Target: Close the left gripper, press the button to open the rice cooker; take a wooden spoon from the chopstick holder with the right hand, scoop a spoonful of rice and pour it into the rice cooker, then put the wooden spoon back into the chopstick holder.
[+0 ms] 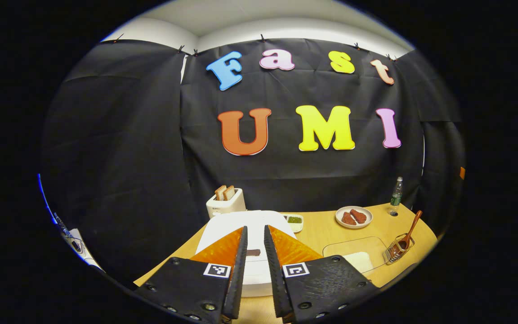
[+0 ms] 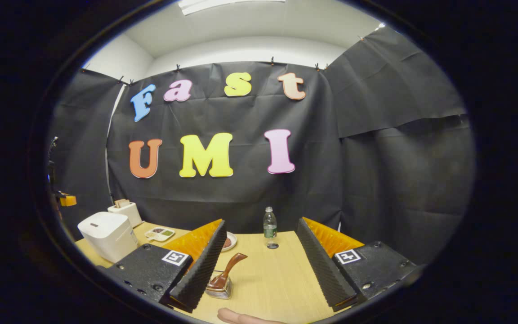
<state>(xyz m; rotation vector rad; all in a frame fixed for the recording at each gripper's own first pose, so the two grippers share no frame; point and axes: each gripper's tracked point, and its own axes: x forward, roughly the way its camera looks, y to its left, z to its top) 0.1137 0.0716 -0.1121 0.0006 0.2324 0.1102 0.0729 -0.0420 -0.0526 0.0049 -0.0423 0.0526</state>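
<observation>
Jaws of the left gripper (image 1: 254,234) stand nearly together, with only a narrow slot left between them, and they pinch nothing. Straight ahead of them, and a little below, sits the white rice cooker (image 1: 259,265) with its lid down; the small dark button (image 1: 253,252) on its lid shows right through the slot. I judge that the coming move is a short push forward and down along this line, after the jaws are pressed fully shut, so the left gripper is the nearer one for this step.

Jaws of the right gripper (image 2: 259,252) are spread wide and hold nothing. Just beside its left finger, low on the wooden surface (image 2: 281,274), stands the chopstick holder (image 2: 220,289), and the wooden spoon (image 2: 227,270) rises out of it, with the handle leaning up and to the right, toward the gap between the jaws. Farther off, a water bottle (image 2: 270,224) stands near the back edge of the surface.

In the left gripper view, a clear container of rice (image 1: 358,254) lies between the rice cooker and the chopstick holder.
</observation>
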